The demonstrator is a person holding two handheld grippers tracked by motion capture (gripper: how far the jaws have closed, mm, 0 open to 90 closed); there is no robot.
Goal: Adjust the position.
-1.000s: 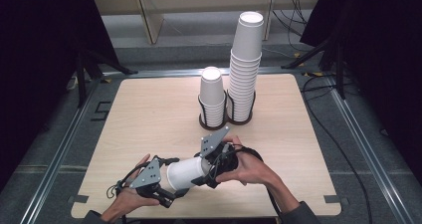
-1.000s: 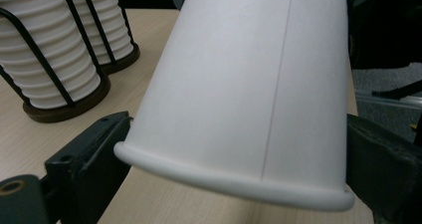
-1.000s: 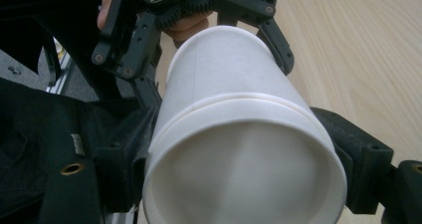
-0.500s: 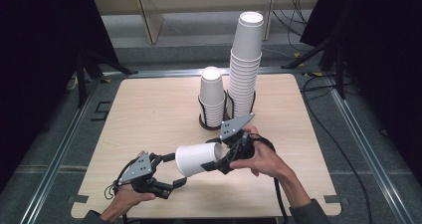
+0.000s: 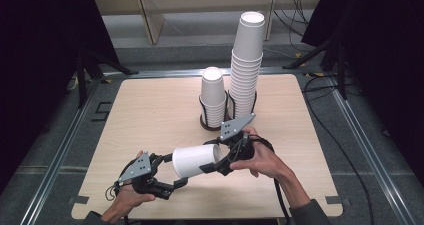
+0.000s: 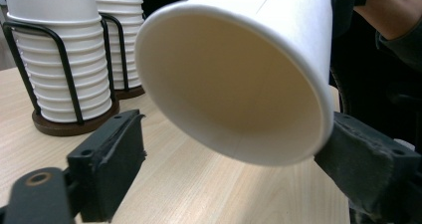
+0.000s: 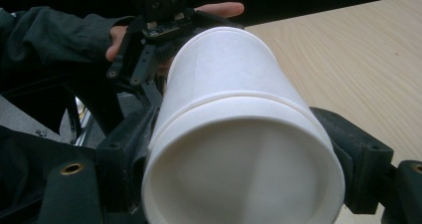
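2 nested paper cups [image 5: 197, 160] | smooth, tapered | right tool [image 5: 226, 157] gripping

- Left gripper [image 5: 172, 177] sits low near the table's front edge, hand under it, pointing up and to the right. Its jaws have just been opening again and stand apart, not pressing on anything.
- Right gripper [image 5: 220, 157] is held higher, angled back toward the left one, jaws clamped on a cup [image 5: 195, 160].
- Right forearm comes in from the bottom right corner.
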